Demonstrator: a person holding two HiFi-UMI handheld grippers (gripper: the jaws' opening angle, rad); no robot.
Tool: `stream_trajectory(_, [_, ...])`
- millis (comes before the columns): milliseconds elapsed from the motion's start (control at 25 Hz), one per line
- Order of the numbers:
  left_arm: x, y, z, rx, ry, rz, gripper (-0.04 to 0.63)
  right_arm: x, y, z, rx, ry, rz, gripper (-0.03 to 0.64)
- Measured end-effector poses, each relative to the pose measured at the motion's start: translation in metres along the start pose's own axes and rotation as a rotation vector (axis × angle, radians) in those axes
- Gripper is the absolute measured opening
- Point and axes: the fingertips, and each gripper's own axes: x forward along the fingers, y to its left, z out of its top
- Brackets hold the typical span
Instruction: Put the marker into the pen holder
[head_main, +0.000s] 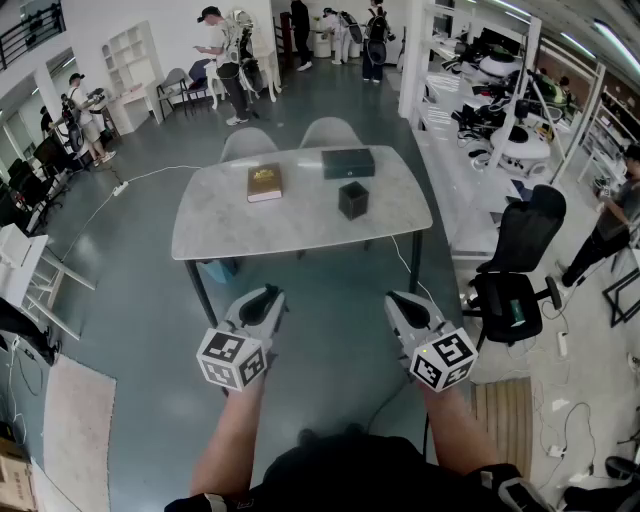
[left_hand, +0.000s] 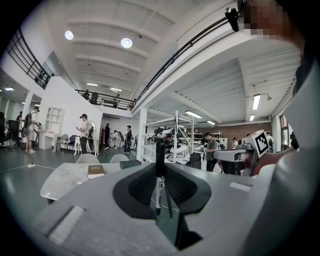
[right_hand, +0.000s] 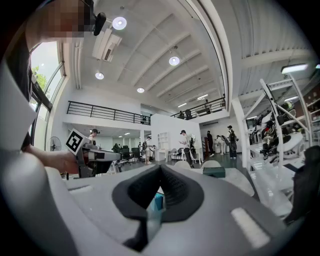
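marker upright, pinched in my left claw, held well short of the table | pen holder on table, well apart from marker | my right claw pressed together, nothing in it | head view: marker too small to make out

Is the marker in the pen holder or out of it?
Out. The marker is clamped in the left tool, away from the pen holder on the table.
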Motion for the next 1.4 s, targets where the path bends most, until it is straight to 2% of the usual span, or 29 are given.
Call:
stream_trajectory(360, [0.019,-0.033,-0.004,0.011,0.013,-0.008,0.058,-0.027,-0.025,-0.004,0.007,-0.007,-0.010,-0.002])
stream_trajectory(600, [0.034,-0.064,-0.010,0.027,0.012,-0.024,0.058,-0.052,-0.045,-0.009,-0.048,-0.004,-0.023,-0.002])
stream_trajectory(800, [0.051,-0.070,-0.015,0.013,0.020,-0.026,0.058,-0.062,-0.062,-0.017,-0.014,0.006,-0.027,0.000])
stream_trajectory(960, [0.073,-0.061,-0.016,0.008,0.015,-0.039,0.058,-0.049,-0.080,-0.027,-0.054,0.053,-0.057,0.000])
stream_trajectory(1120, [0.109,-0.041,-0.019,0.041,0.023,-0.047,0.058,-0.021,-0.104,-0.033,-0.064,0.085,-0.067,0.000])
stream_trajectory(1400, [0.198,0.032,-0.018,0.029,0.023,-0.087,0.058,0.076,-0.163,-0.038,-0.048,0.124,-0.093,0.000])
